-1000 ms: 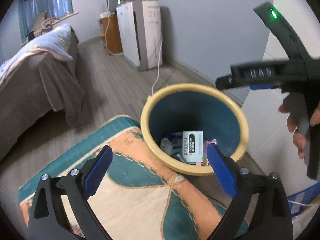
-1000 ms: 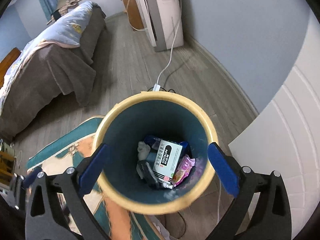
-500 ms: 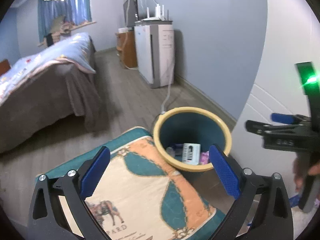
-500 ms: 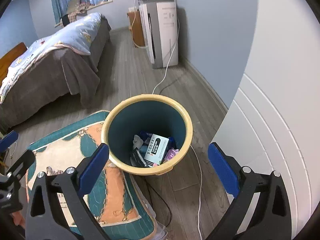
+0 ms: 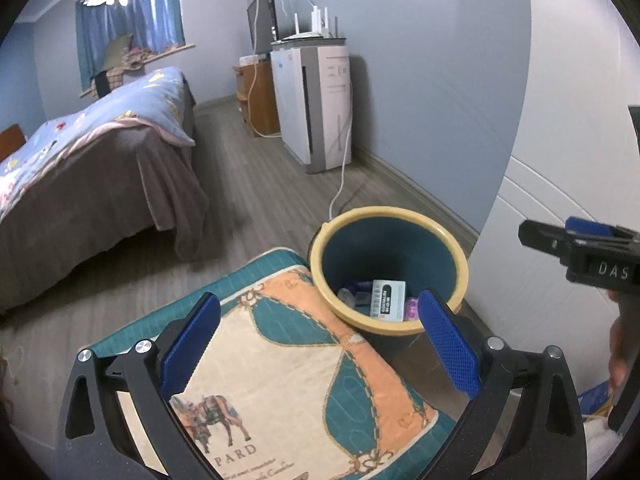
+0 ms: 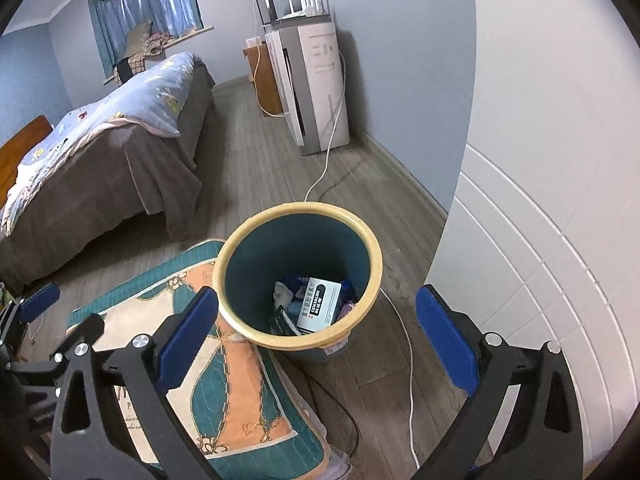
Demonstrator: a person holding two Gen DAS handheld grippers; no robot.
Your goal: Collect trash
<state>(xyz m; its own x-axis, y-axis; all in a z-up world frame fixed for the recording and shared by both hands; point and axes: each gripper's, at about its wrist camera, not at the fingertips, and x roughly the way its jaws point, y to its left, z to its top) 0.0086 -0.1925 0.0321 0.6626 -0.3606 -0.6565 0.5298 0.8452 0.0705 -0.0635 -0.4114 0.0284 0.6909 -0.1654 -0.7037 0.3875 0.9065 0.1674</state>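
A teal trash bin with a cream rim (image 5: 460,256) (image 6: 376,256) stands on the wood floor beside a white door. Inside lie a white and black box (image 5: 387,295) (image 6: 320,308), a pink wrapper (image 5: 412,307) and other scraps. My left gripper (image 5: 320,348) is open and empty, above a patterned cushion (image 5: 280,376), back from the bin. My right gripper (image 6: 316,340) is open and empty, above and short of the bin. The right gripper's body shows at the right edge of the left wrist view (image 5: 580,252).
The teal and orange cushion (image 6: 224,392) lies against the bin's left side. A white cable (image 6: 404,344) runs along the floor past the bin. A bed (image 5: 92,168) stands at left, a white appliance (image 5: 316,108) by the far wall, a white panelled door (image 6: 540,220) at right.
Both grippers have pulled up and back from the bin, which now looks smaller and lower in both views. Both stayed open and empty.
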